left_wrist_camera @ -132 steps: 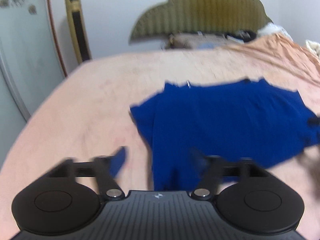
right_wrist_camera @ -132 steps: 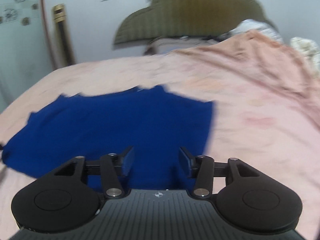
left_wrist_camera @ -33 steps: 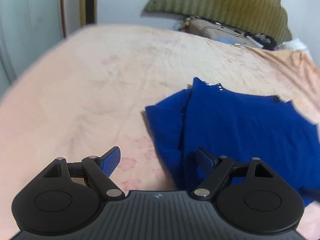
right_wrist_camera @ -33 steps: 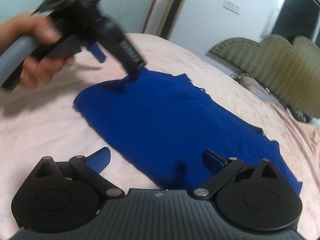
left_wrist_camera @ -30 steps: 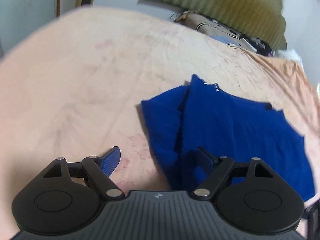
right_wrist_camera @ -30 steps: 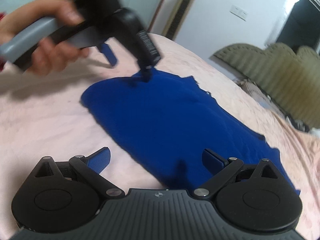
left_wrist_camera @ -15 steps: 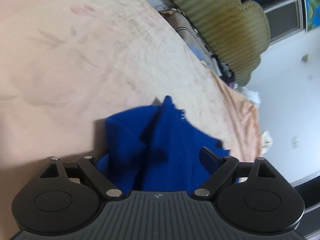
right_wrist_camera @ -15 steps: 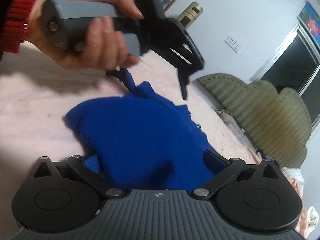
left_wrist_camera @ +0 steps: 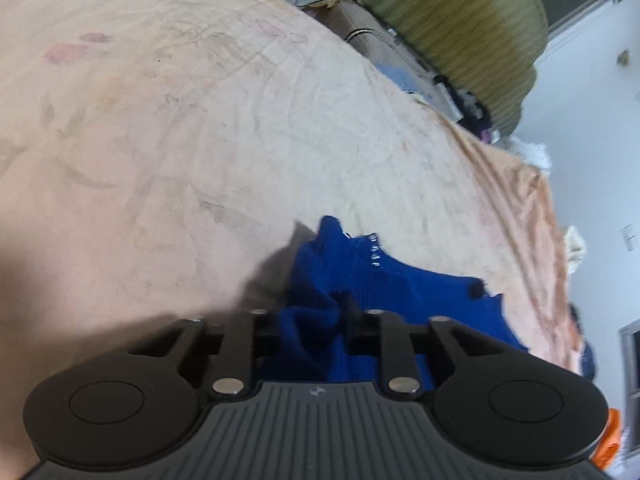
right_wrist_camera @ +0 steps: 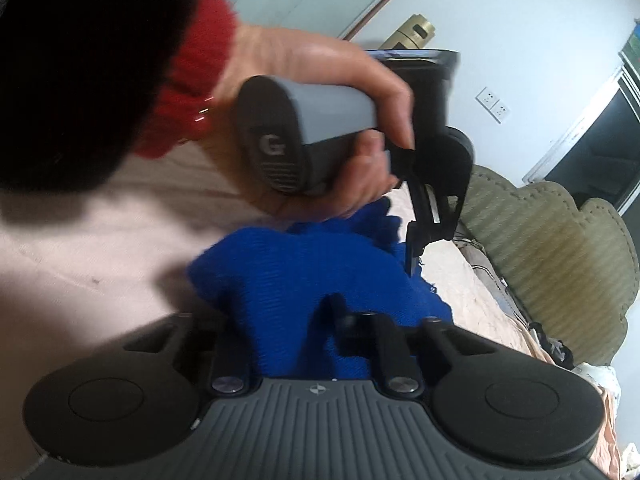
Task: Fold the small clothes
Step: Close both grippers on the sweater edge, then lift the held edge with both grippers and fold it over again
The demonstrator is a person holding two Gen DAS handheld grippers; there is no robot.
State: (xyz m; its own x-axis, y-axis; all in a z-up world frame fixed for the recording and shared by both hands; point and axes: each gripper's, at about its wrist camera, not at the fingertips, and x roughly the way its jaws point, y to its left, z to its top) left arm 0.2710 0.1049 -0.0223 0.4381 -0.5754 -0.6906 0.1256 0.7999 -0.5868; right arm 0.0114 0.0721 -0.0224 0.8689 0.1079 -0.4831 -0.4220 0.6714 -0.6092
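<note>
1. Pink bed sheet (left_wrist_camera: pixel 200 140) spreads ahead of both claws.
2. Blue garment (left_wrist_camera: pixel 360 280) lies bunched on it, its near edge gathered between each claw's fingers.
3. Left gripper (left_wrist_camera: pixel 310 322) and right gripper (right_wrist_camera: pixel 294 324) are clenched on that cloth: a fold is in hand; next, probably carry the edge across together.

left gripper (left_wrist_camera: pixel 308 320) fingertips — buried in bunched blue garment (left_wrist_camera: pixel 404 280) | right gripper (right_wrist_camera: pixel 296 320) fingertips — hidden in same cloth | garment's near part behind gripper bodies | hand (right_wrist_camera: pixel 320 120) blurred | headboard (left_wrist_camera: pixel 460 12) smeared
</note>
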